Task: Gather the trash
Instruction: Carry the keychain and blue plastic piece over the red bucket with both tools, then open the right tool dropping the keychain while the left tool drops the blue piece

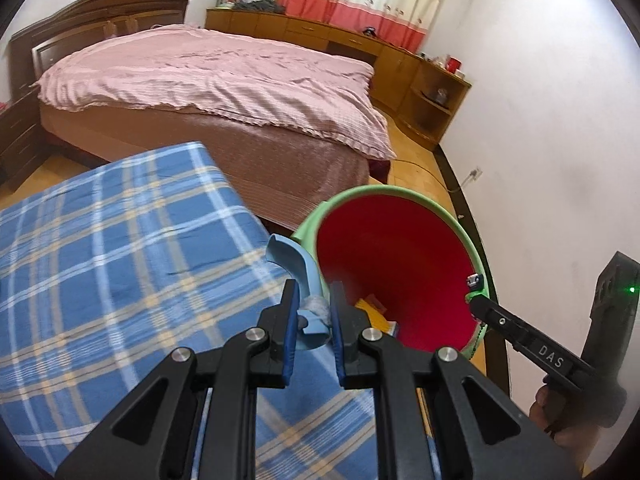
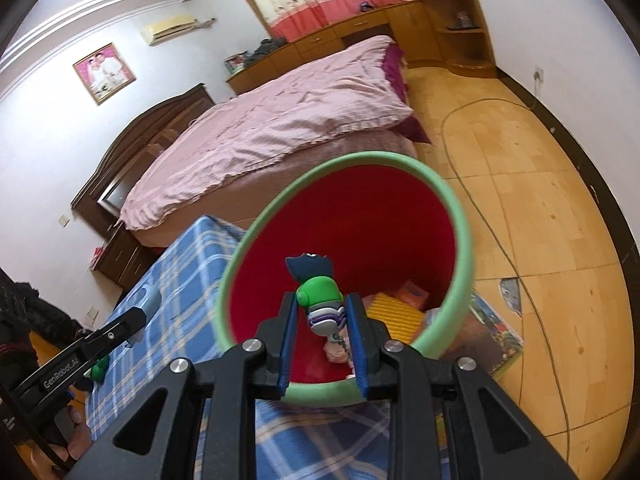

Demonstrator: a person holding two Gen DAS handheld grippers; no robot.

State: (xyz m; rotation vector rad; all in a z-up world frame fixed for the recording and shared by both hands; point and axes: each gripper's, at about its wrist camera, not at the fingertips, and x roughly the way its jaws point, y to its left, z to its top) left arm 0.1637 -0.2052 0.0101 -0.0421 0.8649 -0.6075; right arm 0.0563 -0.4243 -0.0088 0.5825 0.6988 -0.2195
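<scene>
Two handheld grippers over a table draped in a blue plaid cloth [image 1: 120, 264], beside a round bin with a green rim and red interior [image 1: 400, 264].

Left gripper [image 1: 314, 312]: the blue-padded fingers are closed on a light-blue curved plastic piece [image 1: 298, 268] with a wad of pale fluff at the pinch. The piece's long axis runs forward and upward out of the jaws, its curled tip leaning left, over the cloth. In the left wrist view the bin mouth lies just to the right of the fingertips, so the held piece appears near the rim rather than above the opening; whether it touches the rim cannot be told.

Right gripper [image 2: 322, 312]: its fingers grip a small toy figure with a green body, dark blue top and purple-white striped base [image 2: 320, 292], held upright directly over the open mouth. Yellow corrugated packaging [image 2: 396, 308] and other scraps lie at the bottom.

Judgement: the right hand is the nearer to release; the left probably needs a short rightward shift across the rim.
</scene>
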